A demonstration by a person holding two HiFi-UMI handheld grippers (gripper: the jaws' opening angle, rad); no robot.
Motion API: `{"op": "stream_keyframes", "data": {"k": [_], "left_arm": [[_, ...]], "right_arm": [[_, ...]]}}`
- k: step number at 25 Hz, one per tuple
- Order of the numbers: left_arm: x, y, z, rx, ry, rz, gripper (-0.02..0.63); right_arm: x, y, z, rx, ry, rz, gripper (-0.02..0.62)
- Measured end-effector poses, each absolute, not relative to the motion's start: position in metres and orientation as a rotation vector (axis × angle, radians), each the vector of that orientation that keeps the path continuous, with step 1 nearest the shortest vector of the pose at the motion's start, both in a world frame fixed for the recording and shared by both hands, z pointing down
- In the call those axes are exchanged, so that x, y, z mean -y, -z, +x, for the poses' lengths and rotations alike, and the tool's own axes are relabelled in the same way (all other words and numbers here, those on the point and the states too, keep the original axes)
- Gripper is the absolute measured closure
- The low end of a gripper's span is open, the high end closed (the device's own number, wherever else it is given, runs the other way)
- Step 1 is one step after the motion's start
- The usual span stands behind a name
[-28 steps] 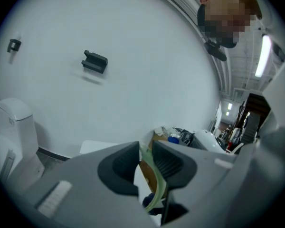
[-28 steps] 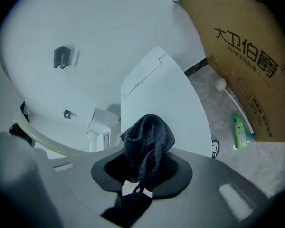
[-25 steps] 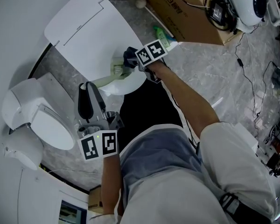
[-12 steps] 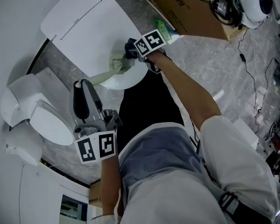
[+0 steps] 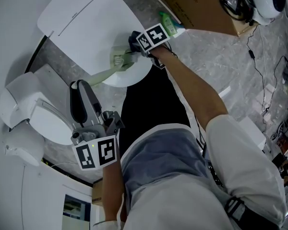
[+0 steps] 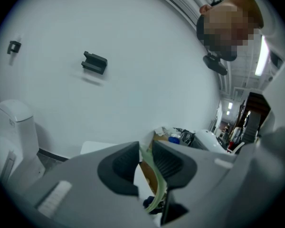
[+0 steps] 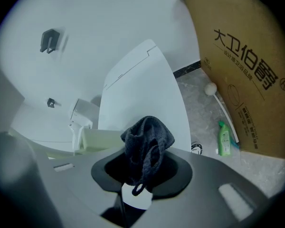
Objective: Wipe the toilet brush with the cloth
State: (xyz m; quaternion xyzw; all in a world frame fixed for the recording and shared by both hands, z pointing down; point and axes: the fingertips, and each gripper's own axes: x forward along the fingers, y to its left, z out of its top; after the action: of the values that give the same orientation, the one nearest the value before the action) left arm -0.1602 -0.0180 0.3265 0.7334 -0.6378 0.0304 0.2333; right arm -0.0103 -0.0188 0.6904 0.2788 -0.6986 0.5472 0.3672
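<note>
Over the last second we see little real change. In the head view the left claw [image 5: 82,97] drifts slightly toward 8 o'clock. The right claw [image 5: 134,44] and the brush head move together toward 12 o'clock, and some of that shift may be the camera's own. The cloth [image 7: 147,139] stays against the head end of the toilet brush [image 5: 116,60] and has not travelled down the handle. We judge the wipe is still working on the head, with the shaft yet to do.

The left claw is clenched on the brush's thin handle, which shows as a pale green strip pinched between the dark pads. The right claw is clamped on the cloth, which bunches out past its tips.

The brush runs from the left claw toward 1 o'clock, and its head lies over the white panel [image 5: 77,18], just at 9 o'clock of the right claw. The handle is a slim, slightly bowed, smooth pale green plastic. The head looks like a flat, blocky pale slab with a white piece beyond it. The cloth is dark, nubbly and soft, folded into a lump with a loose loop hanging down. The panel is matt, hard and rounded at its near end. The floor [image 5: 221,56] is grey veined stone. A green bottle [image 7: 224,137] lies beside a cardboard box [image 7: 247,70] at 3 o'clock of the cloth.
</note>
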Motion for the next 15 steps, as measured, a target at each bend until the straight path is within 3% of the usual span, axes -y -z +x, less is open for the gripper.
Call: {"op": "stream_keyframes", "data": {"k": [15], "left_arm": [[0.020,-0.327,-0.161,1.763,-0.077,2.013,0.606]], "right_arm": [[0.008,-0.703,-0.003,1.801,-1.393,0.793,0.495]]}}
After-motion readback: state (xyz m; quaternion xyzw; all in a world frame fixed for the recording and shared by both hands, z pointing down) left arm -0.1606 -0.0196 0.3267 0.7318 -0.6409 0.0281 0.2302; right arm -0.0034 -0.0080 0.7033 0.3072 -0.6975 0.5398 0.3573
